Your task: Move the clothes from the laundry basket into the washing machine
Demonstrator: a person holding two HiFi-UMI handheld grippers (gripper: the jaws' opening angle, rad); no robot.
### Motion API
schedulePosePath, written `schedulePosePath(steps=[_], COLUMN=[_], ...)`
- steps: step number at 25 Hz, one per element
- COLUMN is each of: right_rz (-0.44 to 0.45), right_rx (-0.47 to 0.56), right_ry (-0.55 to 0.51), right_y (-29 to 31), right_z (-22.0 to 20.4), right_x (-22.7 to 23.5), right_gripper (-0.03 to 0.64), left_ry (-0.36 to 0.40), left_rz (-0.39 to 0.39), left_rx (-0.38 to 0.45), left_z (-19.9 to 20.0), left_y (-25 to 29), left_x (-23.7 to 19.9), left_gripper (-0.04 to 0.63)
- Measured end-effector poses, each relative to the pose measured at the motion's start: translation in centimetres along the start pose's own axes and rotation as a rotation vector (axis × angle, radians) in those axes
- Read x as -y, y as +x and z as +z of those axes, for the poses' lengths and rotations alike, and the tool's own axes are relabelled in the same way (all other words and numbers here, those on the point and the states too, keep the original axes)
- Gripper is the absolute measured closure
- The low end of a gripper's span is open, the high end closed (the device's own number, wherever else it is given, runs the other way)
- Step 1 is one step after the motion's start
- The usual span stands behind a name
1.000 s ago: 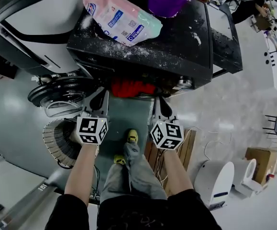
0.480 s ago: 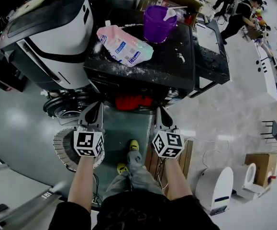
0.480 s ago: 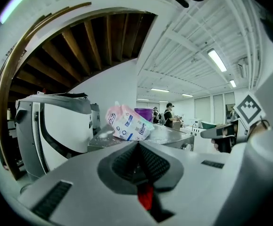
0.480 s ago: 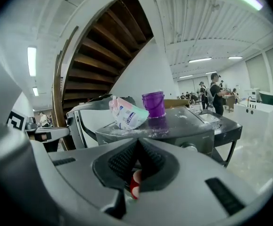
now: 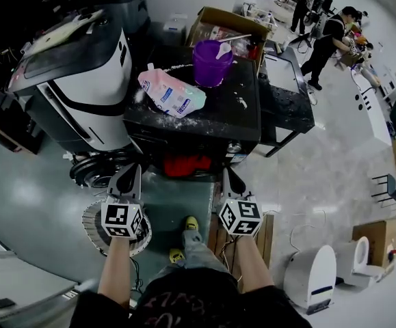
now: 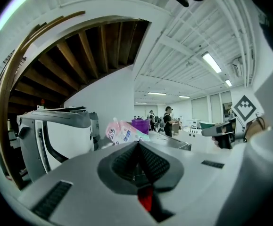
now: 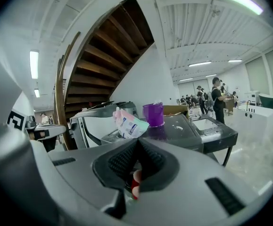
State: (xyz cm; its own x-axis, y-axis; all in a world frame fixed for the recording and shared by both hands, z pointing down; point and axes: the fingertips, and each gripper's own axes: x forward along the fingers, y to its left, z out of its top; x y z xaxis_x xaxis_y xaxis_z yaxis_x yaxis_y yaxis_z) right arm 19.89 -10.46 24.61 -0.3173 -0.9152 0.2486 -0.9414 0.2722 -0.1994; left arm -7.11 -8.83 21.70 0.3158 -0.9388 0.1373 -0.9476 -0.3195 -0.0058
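A red garment [image 5: 187, 165] hangs bunched between my two grippers, just in front of the black washing machine [image 5: 215, 118] and below its top edge. My left gripper [image 5: 130, 172] is shut, and a scrap of red cloth [image 6: 145, 199] shows pinched low between its pads. My right gripper [image 5: 228, 177] is shut too, with a red scrap [image 7: 135, 186] caught between its pads. Both point roughly level at the machine's front. The woven laundry basket [image 5: 94, 229] sits on the floor under my left hand.
A pink detergent bag [image 5: 172, 93] and a purple cup [image 5: 210, 61] stand on the powder-strewn machine top. A white appliance [image 5: 74, 87] stands at the left, with a dark round door [image 5: 96, 170] below it. A wooden board [image 5: 263, 225] and a white unit [image 5: 310, 272] lie at the right.
Both grippers have risen, still shut, with the red garment between them. My head has come up as well, so the machine top and the room behind it now show.
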Motion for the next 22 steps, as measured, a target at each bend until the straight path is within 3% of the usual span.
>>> schedulePosePath(steps=[9,22], right_rz=[0.004,0.006], right_rx=[0.035,0.098], right_ry=[-0.058,-0.062], right_y=[-4.7,-8.6], right_z=[3.1,5.9], right_x=[0.2,-0.4], right_gripper=[0.612,0.612], left_ry=[0.055,0.054], left_rz=[-0.009,0.024], left_rx=[0.024,0.076], left_z=[4.3,7.3], left_y=[-3.1,-7.4], left_x=[0.7,1.3], left_gripper=[0.584,0.584])
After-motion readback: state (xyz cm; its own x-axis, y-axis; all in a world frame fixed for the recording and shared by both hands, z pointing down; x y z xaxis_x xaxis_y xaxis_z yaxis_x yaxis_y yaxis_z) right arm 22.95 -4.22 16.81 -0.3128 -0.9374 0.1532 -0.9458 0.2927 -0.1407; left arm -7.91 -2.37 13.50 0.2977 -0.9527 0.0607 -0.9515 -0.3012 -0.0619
